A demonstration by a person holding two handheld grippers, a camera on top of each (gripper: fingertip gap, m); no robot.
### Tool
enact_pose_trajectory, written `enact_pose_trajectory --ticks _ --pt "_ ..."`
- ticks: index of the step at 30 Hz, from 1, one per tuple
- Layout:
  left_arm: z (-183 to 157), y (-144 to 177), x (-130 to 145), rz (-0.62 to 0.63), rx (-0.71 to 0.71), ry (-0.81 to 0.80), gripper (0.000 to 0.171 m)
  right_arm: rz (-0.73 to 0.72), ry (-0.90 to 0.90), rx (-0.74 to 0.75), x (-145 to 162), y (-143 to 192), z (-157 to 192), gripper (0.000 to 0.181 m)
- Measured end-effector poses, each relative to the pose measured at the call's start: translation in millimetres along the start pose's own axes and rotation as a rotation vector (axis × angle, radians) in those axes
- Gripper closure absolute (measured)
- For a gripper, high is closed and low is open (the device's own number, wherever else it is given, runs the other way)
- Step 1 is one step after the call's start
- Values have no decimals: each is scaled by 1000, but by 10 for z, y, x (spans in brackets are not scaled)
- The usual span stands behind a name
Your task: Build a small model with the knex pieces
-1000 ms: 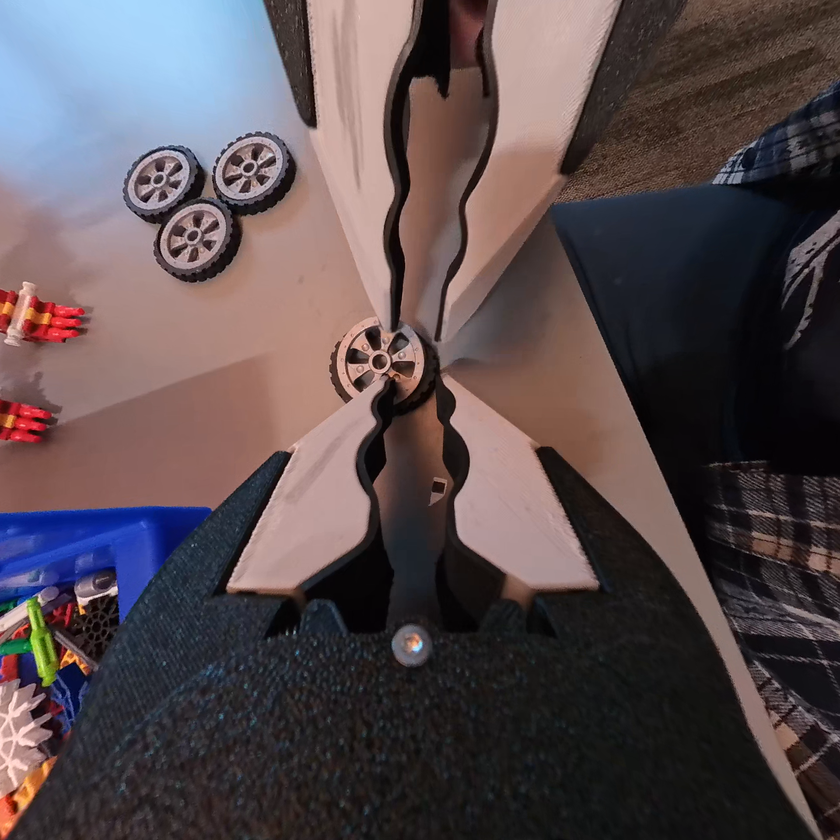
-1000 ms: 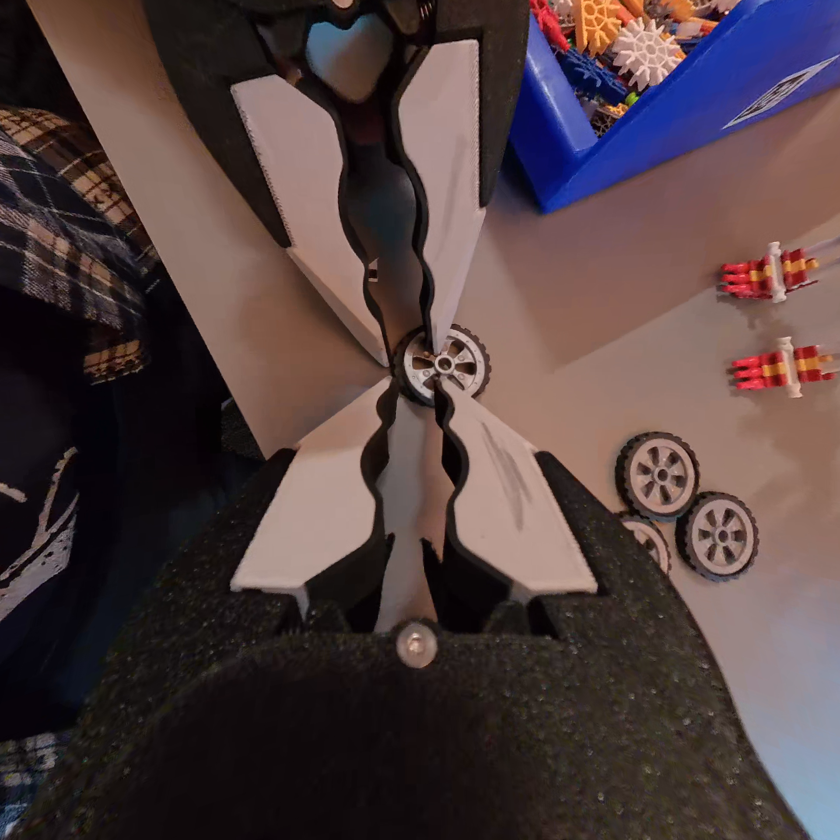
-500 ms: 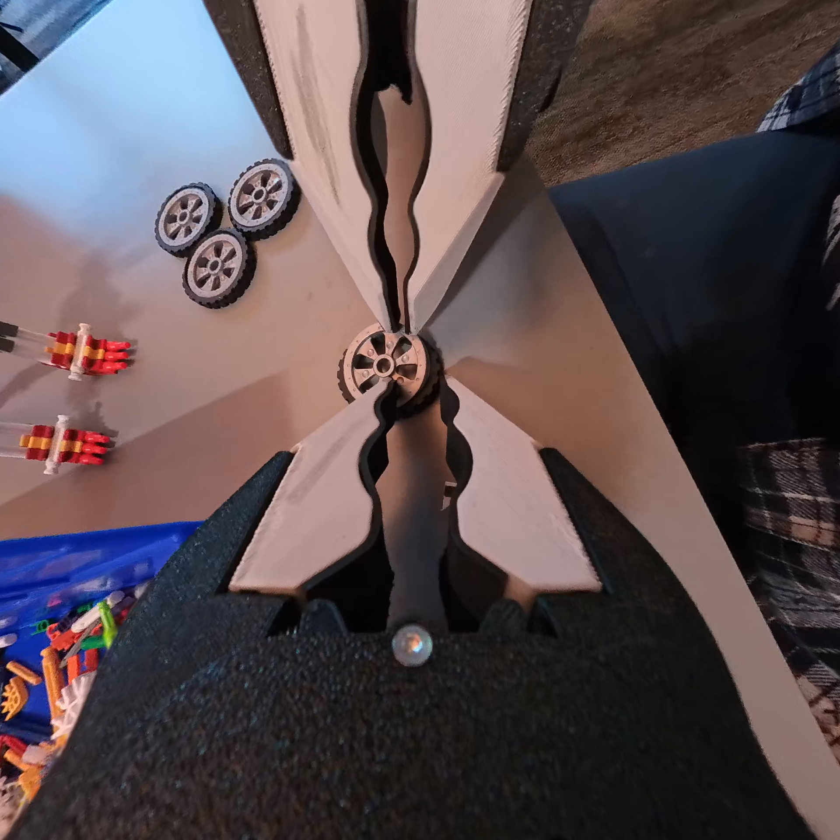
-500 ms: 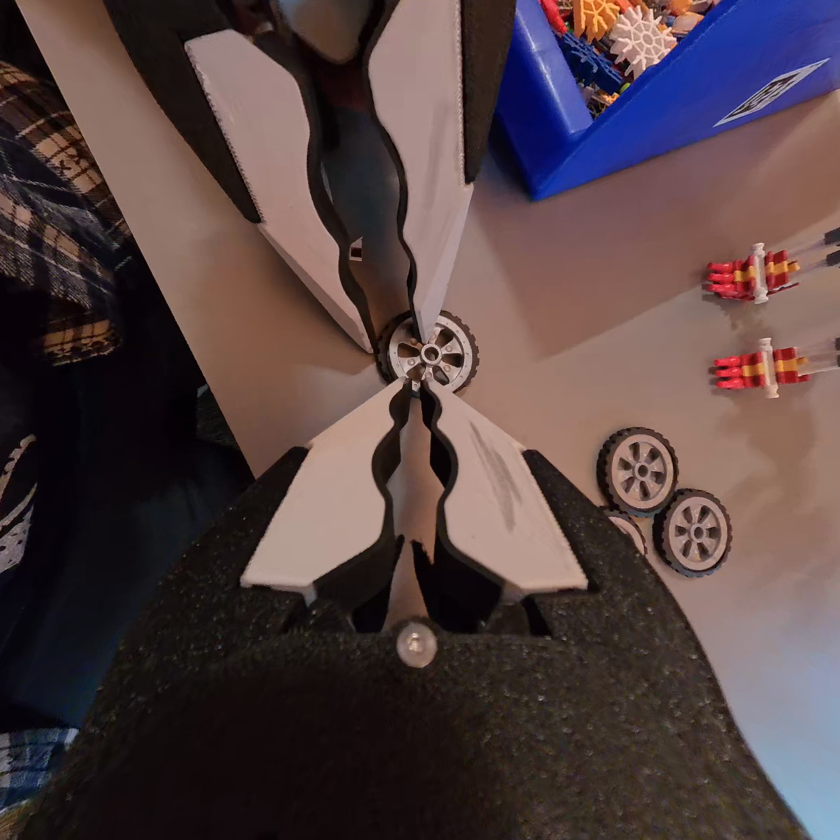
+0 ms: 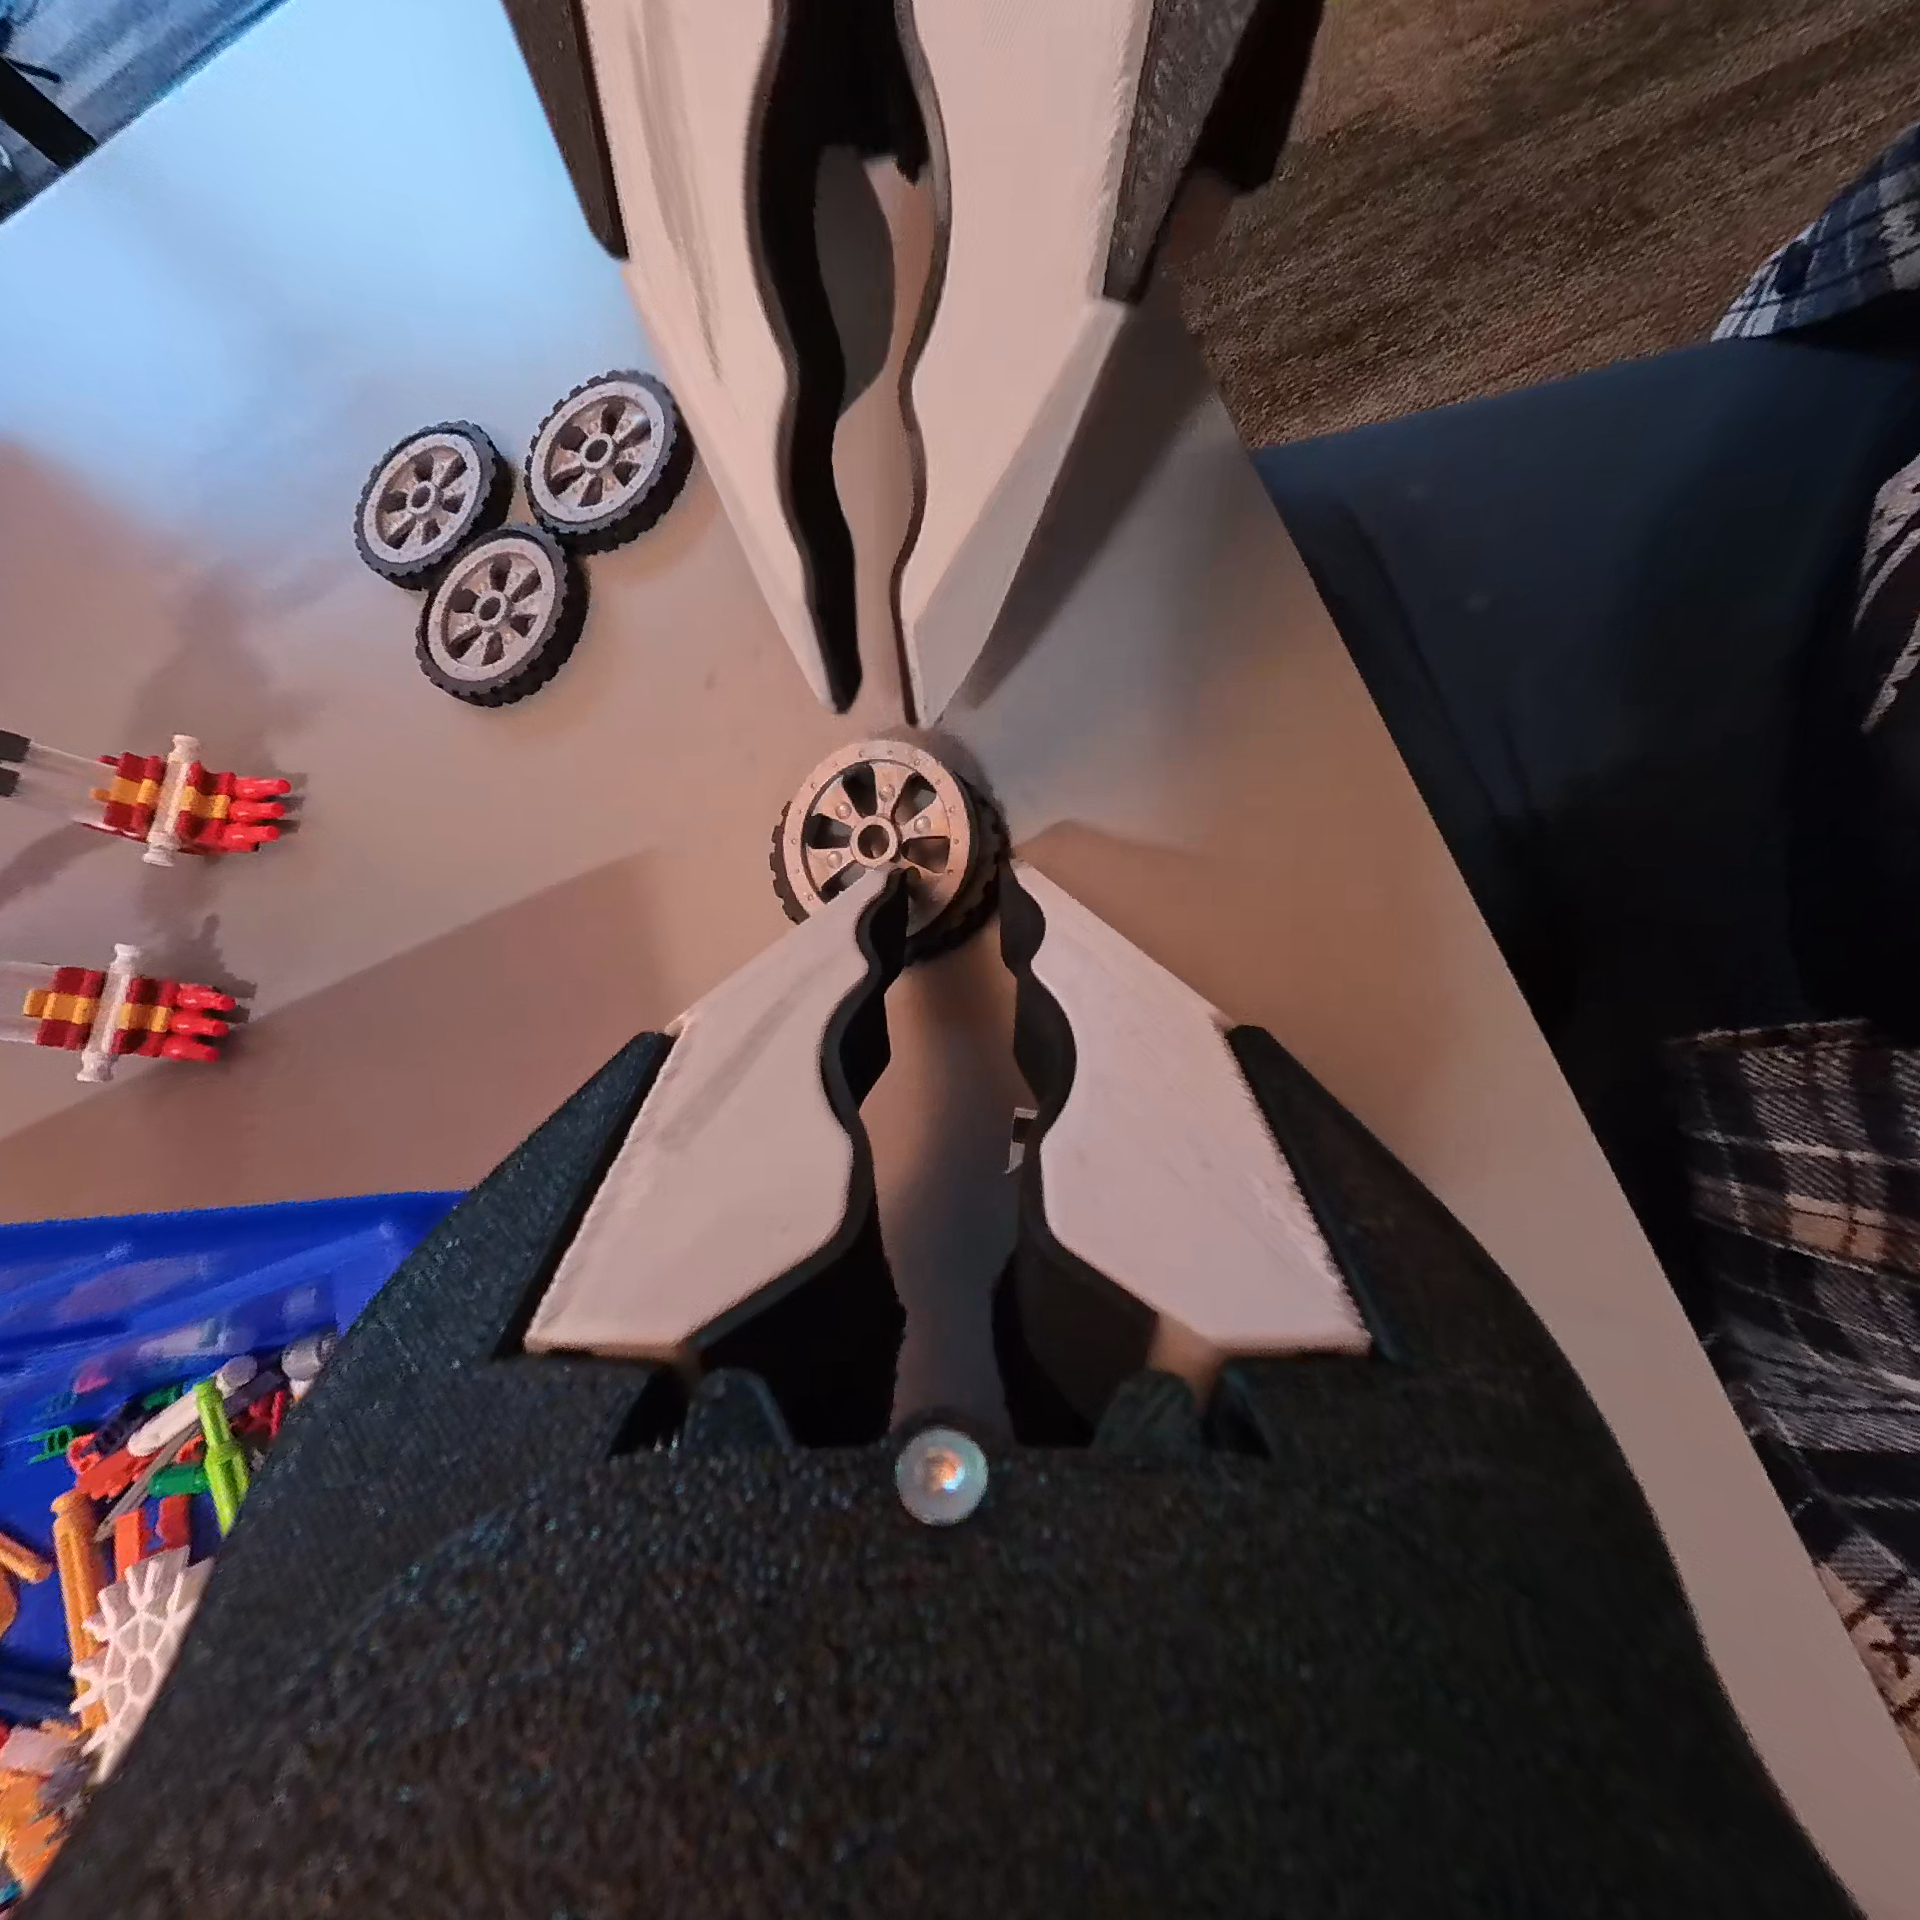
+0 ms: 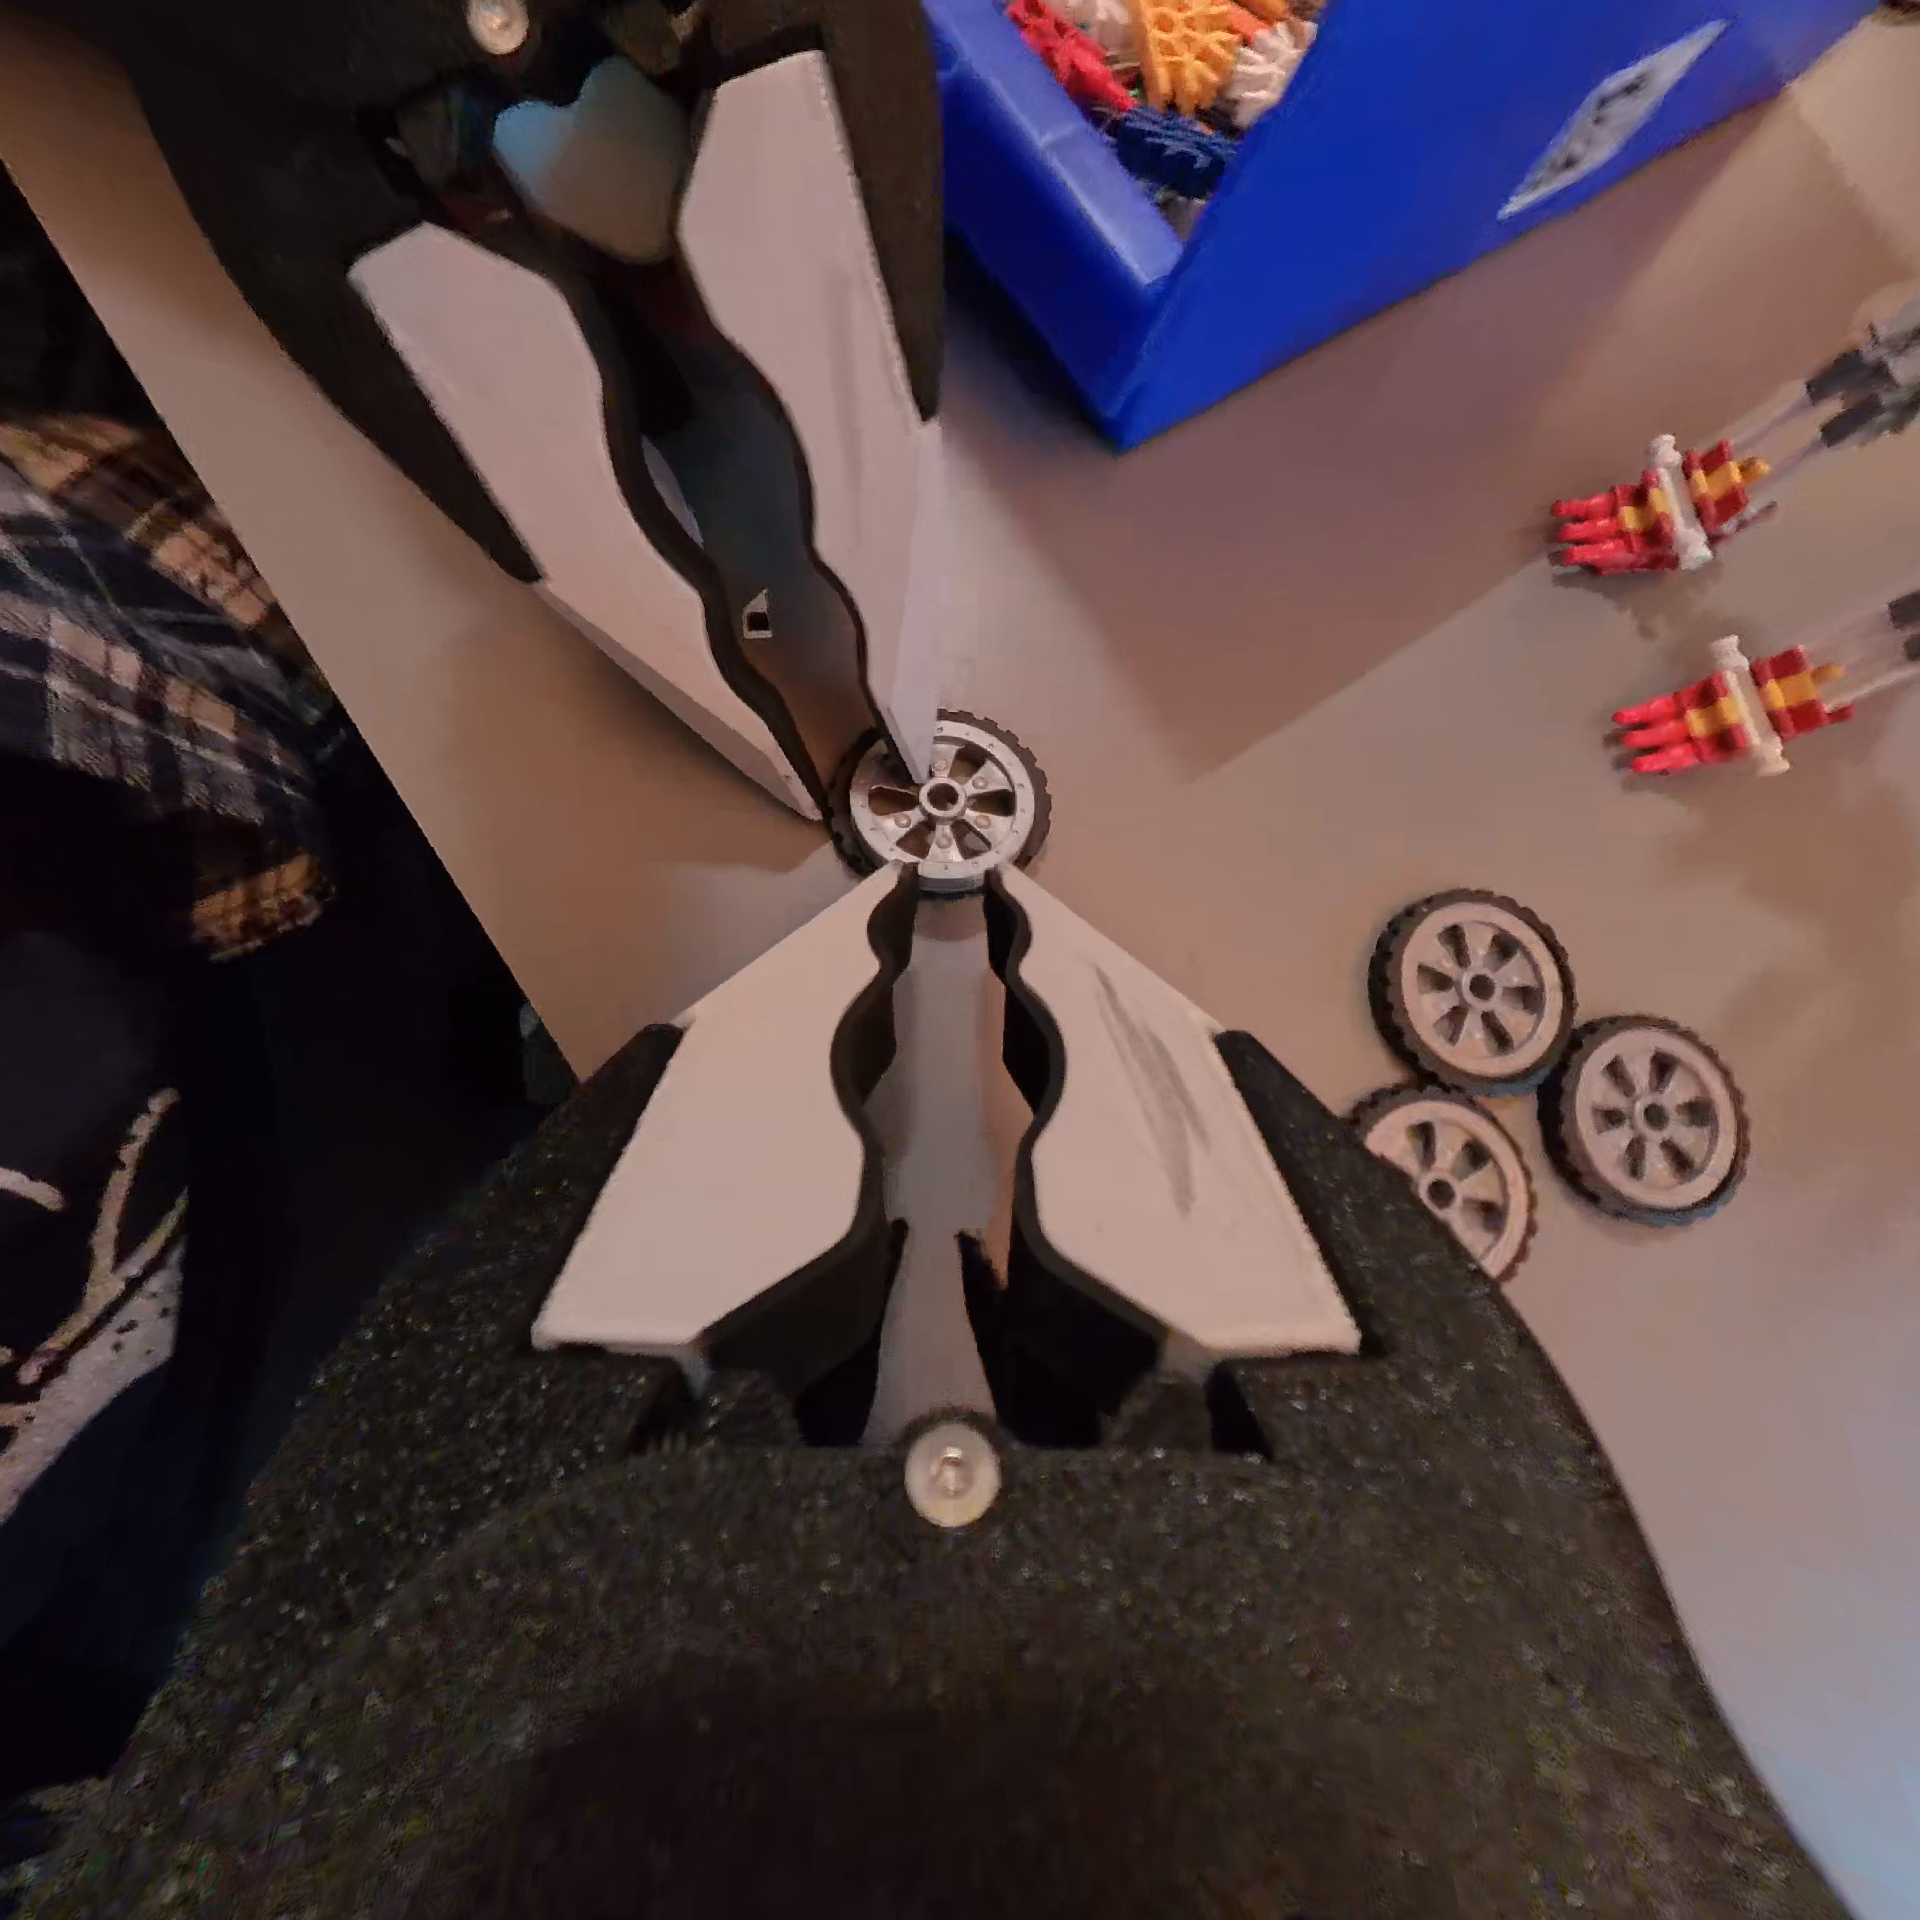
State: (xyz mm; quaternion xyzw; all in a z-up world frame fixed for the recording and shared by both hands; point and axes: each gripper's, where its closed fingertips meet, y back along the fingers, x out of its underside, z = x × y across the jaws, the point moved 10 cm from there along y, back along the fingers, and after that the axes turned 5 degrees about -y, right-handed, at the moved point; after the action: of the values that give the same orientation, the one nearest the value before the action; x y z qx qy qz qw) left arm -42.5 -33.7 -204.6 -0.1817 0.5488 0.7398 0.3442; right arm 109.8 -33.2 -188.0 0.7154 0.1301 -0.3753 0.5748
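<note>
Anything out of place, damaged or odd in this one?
Nothing spilled or broken. The left gripper pinches a wheel, with the right gripper tips at its rim. The only blemish is grey scuff streaks on one right finger.

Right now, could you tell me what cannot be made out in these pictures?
Wheel lower rim: left wrist view, behind the left gripper.
Right gripper hold on it: right wrist view, contact hidden.
Third loose wheel: right wrist view, partly behind gripper body.
</note>
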Motion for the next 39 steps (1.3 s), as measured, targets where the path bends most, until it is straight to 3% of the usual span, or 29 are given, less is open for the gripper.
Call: enact_pose_trajectory --ticks 7,16,19,29,34,39 --pt "-54 -8 -53 -43 -63 -50 157 -65 -293 -60 139 89 -73 143" --pt "-222 143 -261 -167 -345 -413 162 -338 -554 -219 183 256 -158 140" --pt "-257 155 -295 -187 -400 -464 162 -377 -568 -274 179 266 -137 155" --pt "-330 184 -343 -224 -509 -590 168 -512 -594 -343 118 280 -105 169" --pt "-287 159 -324 -212 -508 -541 169 -515 -525 -244 92 296 -81 169" --pt "-190 259 -336 -267 -571 -449 154 -466 -411 -91 98 350 -80 170"
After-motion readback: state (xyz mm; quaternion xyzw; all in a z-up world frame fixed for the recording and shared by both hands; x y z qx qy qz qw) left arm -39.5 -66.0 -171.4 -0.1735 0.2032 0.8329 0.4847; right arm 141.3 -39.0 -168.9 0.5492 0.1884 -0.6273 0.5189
